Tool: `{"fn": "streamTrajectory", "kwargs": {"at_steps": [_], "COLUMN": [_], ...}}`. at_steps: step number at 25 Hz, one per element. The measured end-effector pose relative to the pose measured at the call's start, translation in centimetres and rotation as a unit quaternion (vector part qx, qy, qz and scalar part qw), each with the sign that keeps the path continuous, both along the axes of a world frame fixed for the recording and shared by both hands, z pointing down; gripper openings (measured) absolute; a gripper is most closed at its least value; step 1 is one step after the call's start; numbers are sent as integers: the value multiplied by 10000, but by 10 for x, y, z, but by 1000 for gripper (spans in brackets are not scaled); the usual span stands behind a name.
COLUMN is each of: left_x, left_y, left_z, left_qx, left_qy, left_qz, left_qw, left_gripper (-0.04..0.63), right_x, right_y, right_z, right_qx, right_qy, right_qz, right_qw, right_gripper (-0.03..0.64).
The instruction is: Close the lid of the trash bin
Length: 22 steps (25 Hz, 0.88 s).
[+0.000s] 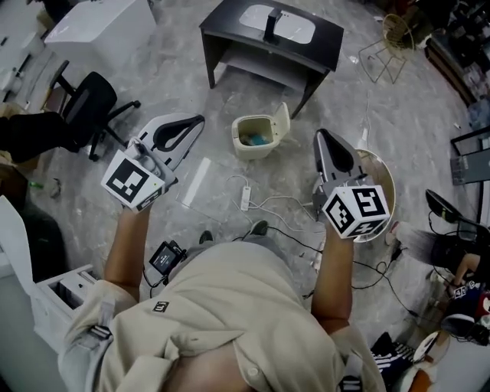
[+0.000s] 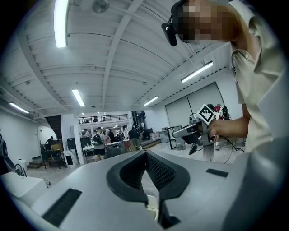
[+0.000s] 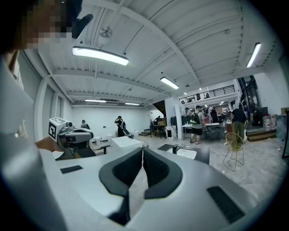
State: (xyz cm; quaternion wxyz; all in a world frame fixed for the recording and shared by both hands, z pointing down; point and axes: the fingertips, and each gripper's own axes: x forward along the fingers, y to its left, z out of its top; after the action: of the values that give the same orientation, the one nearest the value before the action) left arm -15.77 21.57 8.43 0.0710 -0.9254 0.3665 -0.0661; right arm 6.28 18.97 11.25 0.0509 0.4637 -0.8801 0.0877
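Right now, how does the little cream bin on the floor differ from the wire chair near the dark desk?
The trash bin is solid cream plastic; the wire chair is a see-through yellowish frame. The trash bin sits low in front of the desk, its lid raised; the wire chair stands on thin legs to the desk's right. Both rest on the grey floor.

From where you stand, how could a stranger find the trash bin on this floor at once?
Start at the black desk on the grey floor. Just in front of it stands the small cream trash bin. Unlike anything nearby, its lid is flipped up and something blue lies inside.
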Motion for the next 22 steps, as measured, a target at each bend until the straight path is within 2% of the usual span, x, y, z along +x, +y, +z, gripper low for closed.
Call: {"fn": "streamTrajectory", "kwargs": {"at_steps": [12,17,22], "left_x": [74,108,127], "left_y": [-38,-48,-57], "left_z": [4,5,9], "left_qx": [-110,-129,-120], "left_qy": [-222,-316,-401], "left_qz": [-452,-361,-168], "left_qw": [9987,9988,9990], "left_gripper": [15,15,15], "right_x": [66,100,118], "right_y": [-62,-74,-74], "right_z": [13,23,32], "right_qx": [-114,-208,-255], "right_qy": [-224,-296,-360], "right_qz": [-495,-416,-267], "right_qw": [9985,9985,9987], "right_gripper": [26,26,26]}}
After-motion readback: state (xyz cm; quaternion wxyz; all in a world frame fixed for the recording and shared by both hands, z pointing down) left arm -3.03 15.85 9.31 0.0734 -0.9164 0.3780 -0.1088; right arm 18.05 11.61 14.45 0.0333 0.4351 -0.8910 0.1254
